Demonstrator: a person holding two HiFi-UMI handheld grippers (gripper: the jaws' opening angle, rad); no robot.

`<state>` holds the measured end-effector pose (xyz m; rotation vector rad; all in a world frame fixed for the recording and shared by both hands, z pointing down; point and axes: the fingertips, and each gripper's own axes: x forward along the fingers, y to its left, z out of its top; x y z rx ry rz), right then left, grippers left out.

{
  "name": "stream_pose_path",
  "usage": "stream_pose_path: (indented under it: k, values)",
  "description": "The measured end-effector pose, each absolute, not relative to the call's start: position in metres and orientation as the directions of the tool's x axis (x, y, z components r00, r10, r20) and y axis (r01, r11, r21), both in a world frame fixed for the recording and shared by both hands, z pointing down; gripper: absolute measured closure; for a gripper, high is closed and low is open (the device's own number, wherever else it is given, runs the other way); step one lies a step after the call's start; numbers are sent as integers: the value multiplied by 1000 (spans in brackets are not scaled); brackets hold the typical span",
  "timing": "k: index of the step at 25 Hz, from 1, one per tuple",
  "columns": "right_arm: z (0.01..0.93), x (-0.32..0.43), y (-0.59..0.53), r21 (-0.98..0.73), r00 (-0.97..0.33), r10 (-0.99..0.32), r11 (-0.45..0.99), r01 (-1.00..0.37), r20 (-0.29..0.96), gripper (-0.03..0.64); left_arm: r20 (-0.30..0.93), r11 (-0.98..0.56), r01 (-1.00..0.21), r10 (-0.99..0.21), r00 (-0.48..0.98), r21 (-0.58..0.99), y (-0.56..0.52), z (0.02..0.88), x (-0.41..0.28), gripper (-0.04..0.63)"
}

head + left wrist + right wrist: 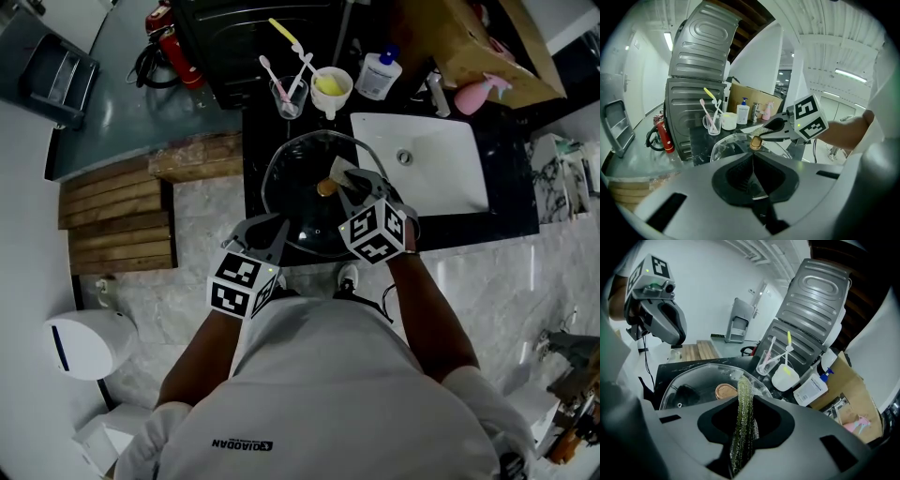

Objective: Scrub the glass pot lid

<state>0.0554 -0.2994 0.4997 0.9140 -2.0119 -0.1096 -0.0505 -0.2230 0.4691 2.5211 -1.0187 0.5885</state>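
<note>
Dark countertop (257, 142): left gripper (270, 232) is pinching glass pot lid's (295, 192) lower rim, right gripper (354, 185) holding scouring pad (339, 171) beside the knob (325, 187).

The glass lid's (295, 187) near rim lies hidden beneath the left tongs (269, 234) and right tongs (347, 183).

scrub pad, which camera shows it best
The right gripper view: the green scrub pad fills the middle, pinched edge-on in the right claw, its tip over the glass lid beside the knob. The head view shows only a pale corner near the knob; the left gripper view shows it small and side-on.
</note>
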Motion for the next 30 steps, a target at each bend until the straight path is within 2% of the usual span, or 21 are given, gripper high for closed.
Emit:
stream_pose_path:
  k: [14,30]
  values:
    - [502,37,-292,439,-307,-634,739,-512,710,529,491,-680,-713,-569,660,170,-223,468,-60,577]
    - [505,8,-274,414,-354,-602,773,-480,715,525,487,-666,-725,-581,652,176,-216,468,-72,577]
